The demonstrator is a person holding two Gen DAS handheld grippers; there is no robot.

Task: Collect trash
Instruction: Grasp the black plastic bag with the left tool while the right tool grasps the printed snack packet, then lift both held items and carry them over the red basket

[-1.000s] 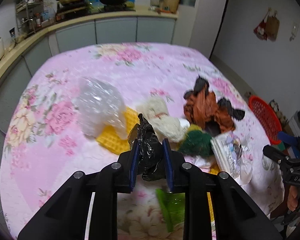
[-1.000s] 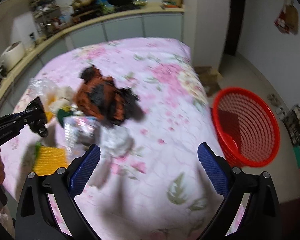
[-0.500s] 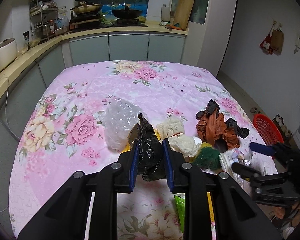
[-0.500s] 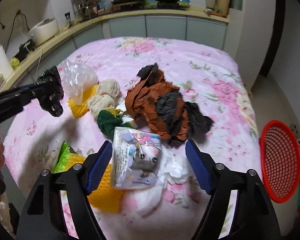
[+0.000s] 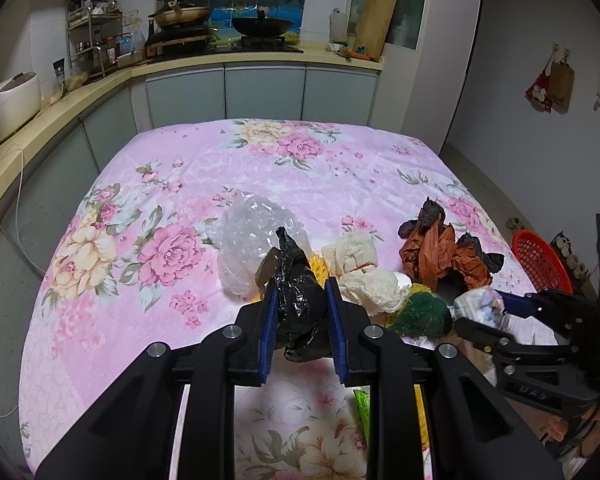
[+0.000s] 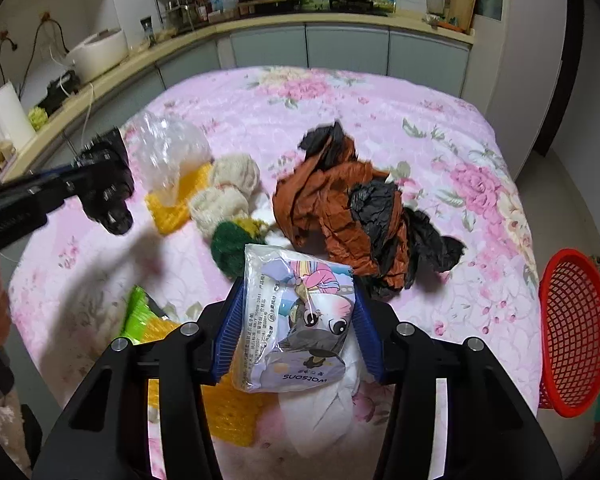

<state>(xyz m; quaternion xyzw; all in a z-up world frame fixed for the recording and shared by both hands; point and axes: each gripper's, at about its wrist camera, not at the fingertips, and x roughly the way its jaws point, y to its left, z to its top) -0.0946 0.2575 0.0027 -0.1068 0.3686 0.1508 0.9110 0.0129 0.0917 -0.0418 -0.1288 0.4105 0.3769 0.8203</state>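
My left gripper (image 5: 302, 322) is shut on a crumpled black plastic bag (image 5: 298, 308) and holds it above the table. It also shows in the right wrist view (image 6: 108, 196). My right gripper (image 6: 298, 328) is closed around a printed cartoon packet (image 6: 296, 320), which lies on the trash pile; the packet also shows in the left wrist view (image 5: 478, 306). An orange and black bag (image 6: 340, 204), a clear plastic bag (image 6: 168, 152), cream cloth balls (image 6: 228, 188) and a green scrubber (image 6: 230, 246) lie on the table.
The table has a pink floral cloth (image 5: 180, 184). A red mesh basket (image 6: 572, 336) stands on the floor at the table's right side. Yellow mesh (image 6: 176, 200), a green wrapper (image 6: 138, 316) and white tissue (image 6: 320, 408) lie near me. Kitchen counters (image 5: 60, 108) run behind and left.
My right gripper has swung left from the basket to the trash pile and closed around the cartoon packet. My left gripper has drawn back with the black bag in it.
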